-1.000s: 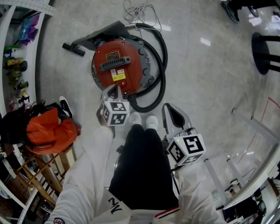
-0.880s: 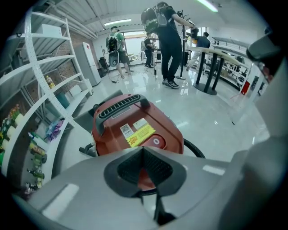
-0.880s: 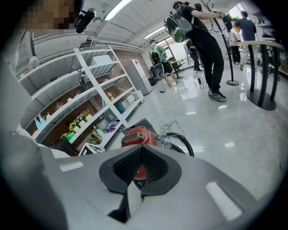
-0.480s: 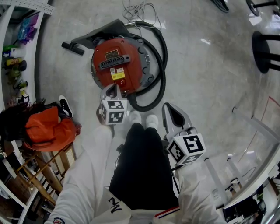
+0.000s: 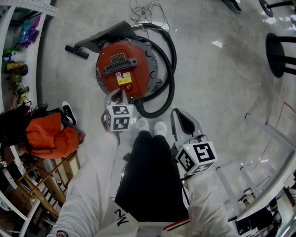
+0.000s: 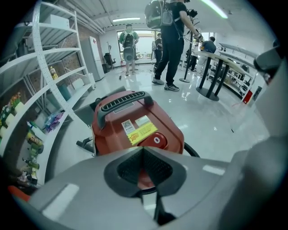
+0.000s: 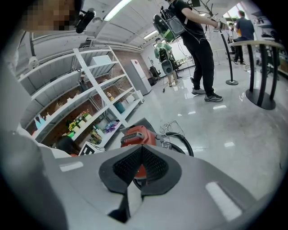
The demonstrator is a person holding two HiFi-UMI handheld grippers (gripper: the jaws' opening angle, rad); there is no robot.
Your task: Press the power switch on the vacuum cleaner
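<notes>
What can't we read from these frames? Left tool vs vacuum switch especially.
- Whether the shut left tool touches the round red power switch on the red drum vacuum cleaner: the left gripper view looks along the jaws and the head view looks steeply down, so neither shows the gap.
- Yellow label print: too small everywhere.
- White cord: cut by head view's top edge.
- Vacuum's near side, right gripper view: behind shut right tool.

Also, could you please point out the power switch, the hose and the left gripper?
power switch (image 6: 156, 140): left gripper view, middle of the red button.
hose (image 5: 172, 90): head view, its right-hand curve.
left gripper (image 5: 121, 94): head view, between its shut tips.
</notes>
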